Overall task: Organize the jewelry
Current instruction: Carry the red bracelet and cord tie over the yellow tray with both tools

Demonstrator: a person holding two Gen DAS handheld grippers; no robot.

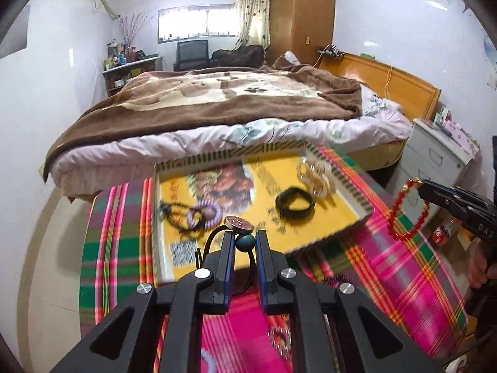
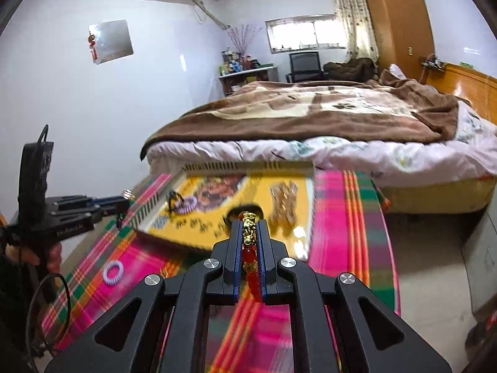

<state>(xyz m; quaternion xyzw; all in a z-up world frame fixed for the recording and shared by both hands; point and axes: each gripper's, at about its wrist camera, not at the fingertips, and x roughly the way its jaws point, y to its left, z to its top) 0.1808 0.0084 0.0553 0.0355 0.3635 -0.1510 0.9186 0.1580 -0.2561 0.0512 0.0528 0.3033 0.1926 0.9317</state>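
My left gripper (image 1: pixel 244 237) is shut on a black cord necklace (image 1: pixel 245 244) with a teal bead and a round disc pendant, held above the near edge of a yellow tray (image 1: pixel 348 214). My right gripper (image 2: pixel 249 224) is shut on a red bead bracelet (image 2: pixel 250 255) with a gold charm; the same bracelet (image 1: pixel 407 211) dangles at the right of the left wrist view. In the tray lie a purple coil band (image 1: pixel 205 213), a black band (image 1: pixel 295 202), clear bangles (image 1: pixel 315 175) and a black cord (image 1: pixel 174 214).
The tray rests on a round table under a pink and green plaid cloth (image 1: pixel 403 267). A purple coil band (image 2: pixel 113 272) lies loose on the cloth. A bed (image 1: pixel 217 102) stands just behind the table, a white drawer unit (image 1: pixel 435 158) to the right.
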